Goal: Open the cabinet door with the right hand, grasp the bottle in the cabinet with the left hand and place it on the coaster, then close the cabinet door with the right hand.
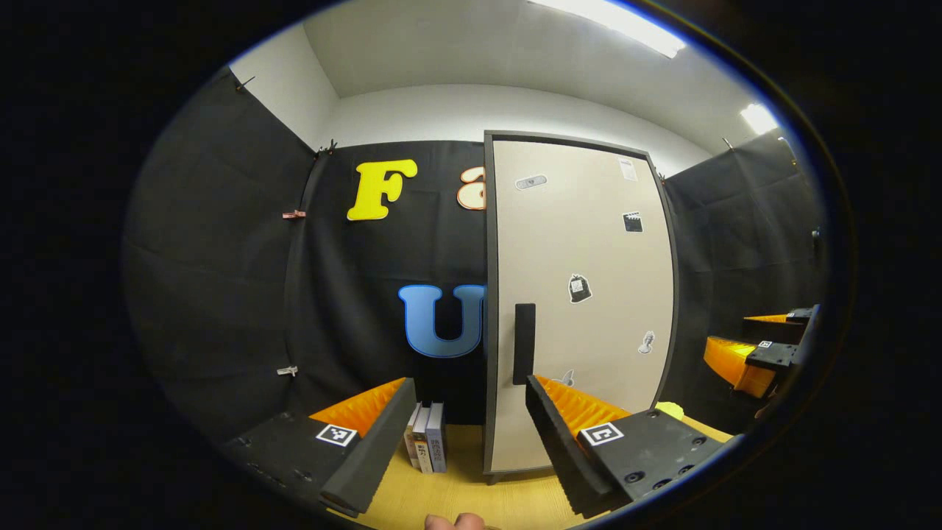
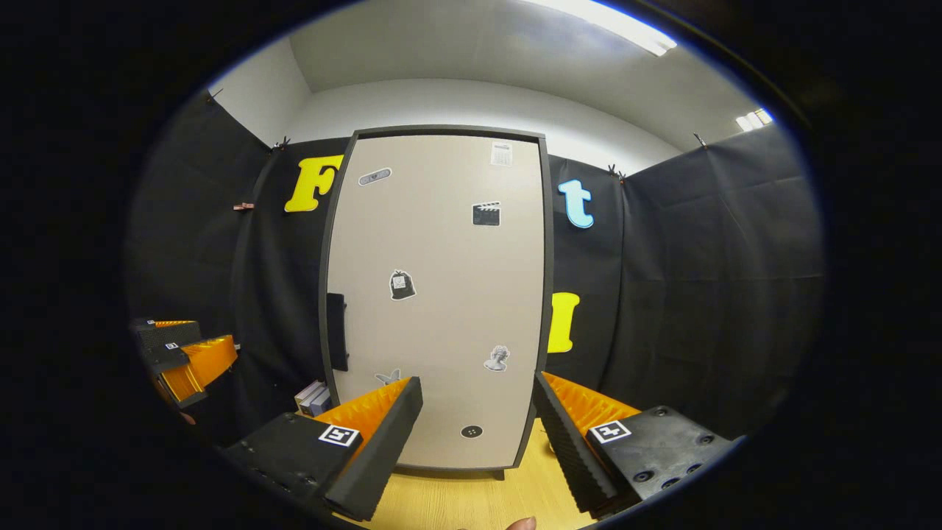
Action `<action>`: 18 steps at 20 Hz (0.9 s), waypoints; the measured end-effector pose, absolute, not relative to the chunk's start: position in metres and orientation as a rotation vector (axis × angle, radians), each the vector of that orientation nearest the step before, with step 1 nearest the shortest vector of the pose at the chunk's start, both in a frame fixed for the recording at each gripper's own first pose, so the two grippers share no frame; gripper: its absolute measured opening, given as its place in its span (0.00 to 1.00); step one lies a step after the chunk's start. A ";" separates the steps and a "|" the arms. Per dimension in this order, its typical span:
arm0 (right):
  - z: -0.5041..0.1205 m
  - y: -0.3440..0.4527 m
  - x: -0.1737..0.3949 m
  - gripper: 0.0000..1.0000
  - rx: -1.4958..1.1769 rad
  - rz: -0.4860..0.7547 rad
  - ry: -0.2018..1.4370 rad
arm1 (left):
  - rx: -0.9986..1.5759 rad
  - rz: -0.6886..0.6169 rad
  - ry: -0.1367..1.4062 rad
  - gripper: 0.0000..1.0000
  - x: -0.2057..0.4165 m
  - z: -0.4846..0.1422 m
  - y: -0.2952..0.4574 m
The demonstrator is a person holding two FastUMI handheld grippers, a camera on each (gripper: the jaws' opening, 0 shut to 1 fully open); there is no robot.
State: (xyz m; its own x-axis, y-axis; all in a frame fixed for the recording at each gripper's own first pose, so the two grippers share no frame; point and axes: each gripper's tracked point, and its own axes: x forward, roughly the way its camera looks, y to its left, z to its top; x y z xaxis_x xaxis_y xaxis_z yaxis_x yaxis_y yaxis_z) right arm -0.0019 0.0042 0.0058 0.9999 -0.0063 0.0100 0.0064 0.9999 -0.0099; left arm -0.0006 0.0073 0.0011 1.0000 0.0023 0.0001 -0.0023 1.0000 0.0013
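**Both fingers wide, cabinet door closed**

In the left gripper view, my left gripper (image 1: 464, 434) has its fingers wide and they hold nothing. Some books (image 1: 427, 445) stand on the counter (image 1: 471, 493) just left of the cabinet door (image 1: 581, 294), which is closed, with its dark handle (image 1: 524, 343) at the left edge. At the far right my right gripper (image 1: 765, 353) hangs, fingers wide too, touching nothing.
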 end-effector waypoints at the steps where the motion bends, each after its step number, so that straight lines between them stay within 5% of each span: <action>1: 0.007 0.006 -0.002 0.97 -0.007 -0.003 -0.011 | 0.004 0.002 -0.001 0.94 -0.001 0.002 0.009; 18: 0.013 0.153 0.101 0.98 0.025 0.177 -0.036 | 0.021 0.101 0.025 0.95 -0.002 -0.015 0.079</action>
State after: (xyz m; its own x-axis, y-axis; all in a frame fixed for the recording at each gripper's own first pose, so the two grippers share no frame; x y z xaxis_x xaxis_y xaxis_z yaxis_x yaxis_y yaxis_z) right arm 0.1012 0.1535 0.0126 0.9837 0.1757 0.0376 -0.1766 0.9840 0.0222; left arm -0.0016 0.0789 -0.0150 0.9946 0.1012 -0.0243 -0.1007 0.9947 0.0223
